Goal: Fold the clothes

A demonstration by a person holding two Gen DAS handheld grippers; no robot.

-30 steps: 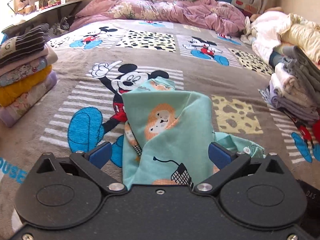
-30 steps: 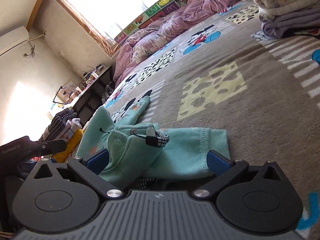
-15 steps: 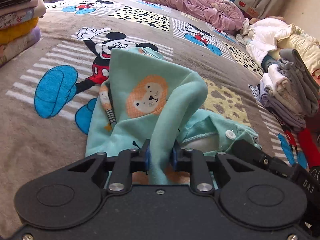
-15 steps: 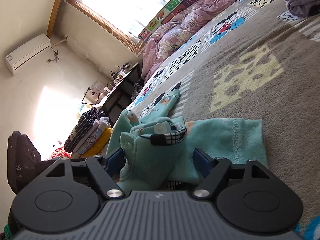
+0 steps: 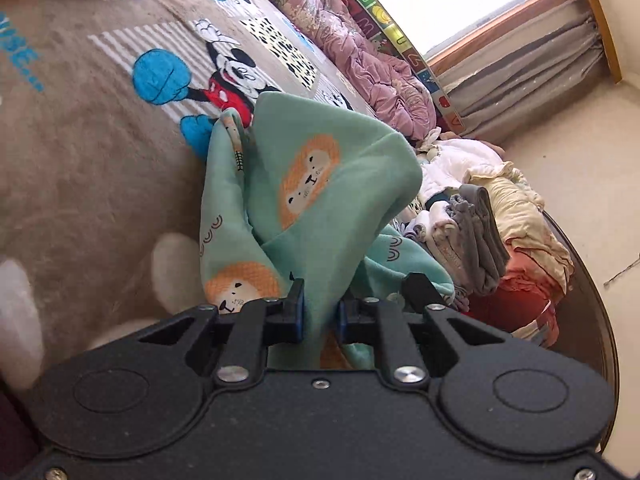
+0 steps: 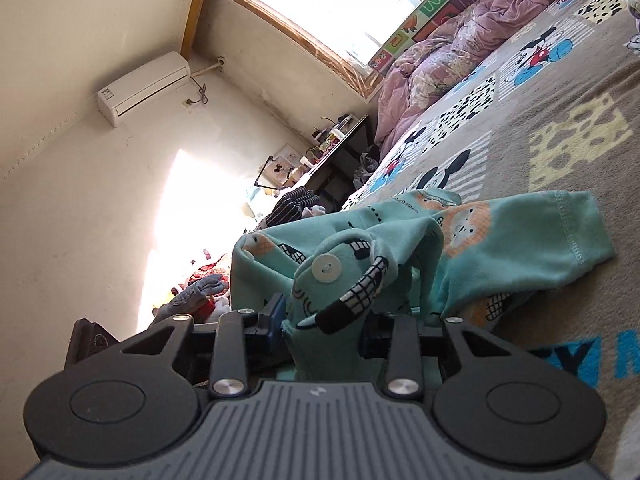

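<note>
Garment: mint-green child's garment [image 5: 320,184] with orange lion prints, bunched and partly lifted off the bed; in the right wrist view the same cloth [image 6: 500,248] trails down onto the blanket, a stitched hem lying to the right.
Left gripper: left gripper [image 5: 319,314] clamped on a gathered fold of the green cloth; the blue pads press the fabric from both sides, and the cloth rises out of the jaws in a peaked tent.
Right gripper: right gripper [image 6: 324,326] with jaws closing; a flap of the garment bearing a white snap button [image 6: 327,268] sits between them. The left pad touches the cloth edge; whether the right pad touches it I cannot tell, as the fabric hides it.
Surface: brown cartoon-mouse blanket [image 5: 100,152] covering the bed, with striped and spotted panels.
Far end of bed: rumpled pink quilt [image 5: 360,52] along the window wall.
Stacks: pile of folded clothes [image 5: 472,236] in greys, cream and red at the bed edge just beyond the garment in the left wrist view; a striped folded stack [image 6: 294,204] near the desk in the right wrist view.
Room: air conditioner [image 6: 144,86] high on the wall, bright window beside it.
</note>
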